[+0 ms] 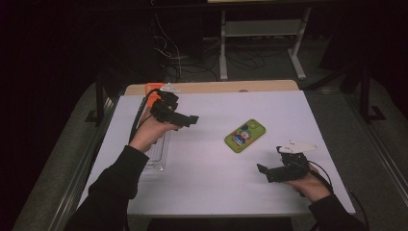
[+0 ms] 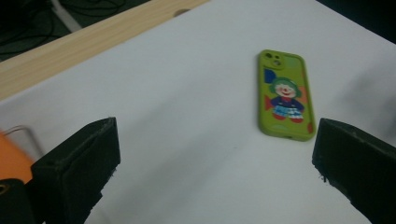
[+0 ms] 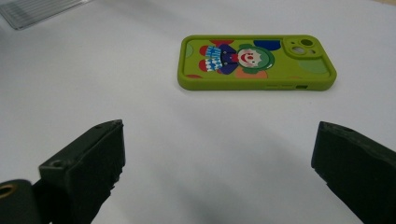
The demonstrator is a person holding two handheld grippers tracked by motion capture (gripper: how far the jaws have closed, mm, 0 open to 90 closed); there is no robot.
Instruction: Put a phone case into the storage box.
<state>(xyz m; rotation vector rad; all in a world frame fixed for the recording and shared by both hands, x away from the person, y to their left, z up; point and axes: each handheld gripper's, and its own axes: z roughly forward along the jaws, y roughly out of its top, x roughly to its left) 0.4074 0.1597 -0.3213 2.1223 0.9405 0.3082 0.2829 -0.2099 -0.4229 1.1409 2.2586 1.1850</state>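
A white table top [image 1: 207,183] is spread across the working area, with a strip of bare wood [image 1: 211,87] left exposed along its far edge; the plain pale surface appears to be chosen so that whatever lies on it stands out clearly. Along the left side a clear plastic tray [image 1: 158,153] is set lengthwise, partly hidden beneath the person's left forearm, and an orange object [image 1: 153,95] is seen beyond it at the far left corner; both are kept well apart from the middle, so that the centre is left free.

The left gripper [image 1: 185,120] is held raised above the tray's side of the table and is aimed rightward, while the right gripper [image 1: 263,170] is kept low near the front right edge and is pointed leftward. Both sets of jaws are spread wide with nothing between them, as is shown in each gripper view by white table seen across the gap. This stance is judged to be a readiness for an approach from two sides.

The green phone case [image 1: 245,135] is laid flat, cartoon side up, slightly right of centre, between the two grippers and touched by neither. It is turned at a slant, which is judged to offer its long edges to either gripper.
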